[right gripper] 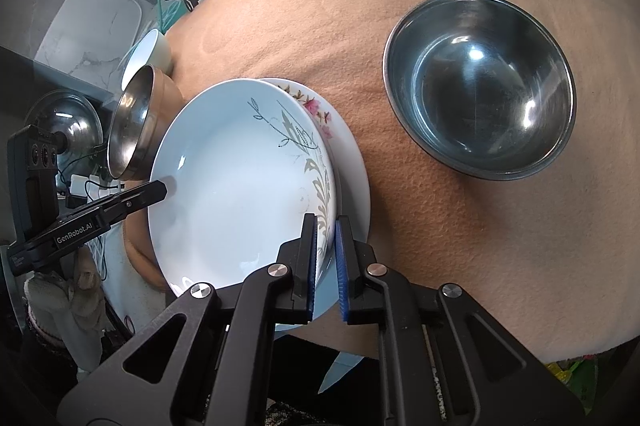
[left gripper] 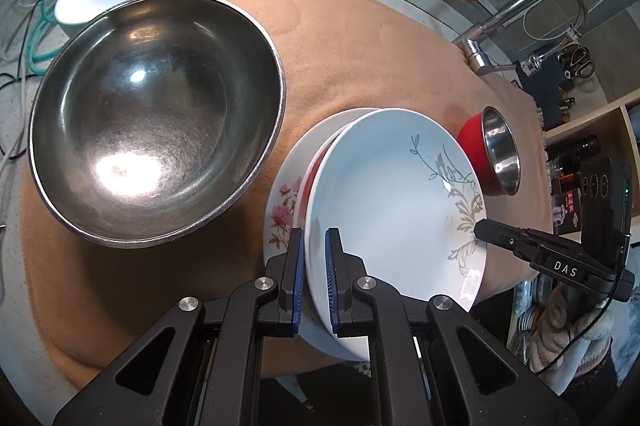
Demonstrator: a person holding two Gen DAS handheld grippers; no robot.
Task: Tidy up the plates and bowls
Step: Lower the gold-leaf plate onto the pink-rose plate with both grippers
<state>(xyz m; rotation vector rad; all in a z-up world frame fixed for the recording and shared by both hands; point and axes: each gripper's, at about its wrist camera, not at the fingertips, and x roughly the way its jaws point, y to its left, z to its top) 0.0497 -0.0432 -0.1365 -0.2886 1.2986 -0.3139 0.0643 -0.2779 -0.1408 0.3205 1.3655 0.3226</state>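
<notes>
Gripping opposite rims, both grippers, left [left gripper: 315, 262] and right [right gripper: 327, 250], are holding the leaf plate [left gripper: 394, 193] narrowly over the floral plate [right gripper: 344, 141]; keeping it level and centred is helping it nest cleanly.

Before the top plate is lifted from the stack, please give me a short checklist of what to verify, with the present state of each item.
1. Left hand-held gripper straddles the rim of the grey-leaf plate: ok.
2. Right hand-held gripper straddles the opposite rim: ok.
3. Pads pressed firmly on the rim: cannot tell; a small gap shows on both.
4. Only the top plate is between the fingers, not the pink-flower plate below: cannot tell.
5. Large steel bowl stands apart from the stack: ok.
6. Red bowl with steel lining clear of the stack: not ok; it leans close beside the plate's edge.
</notes>
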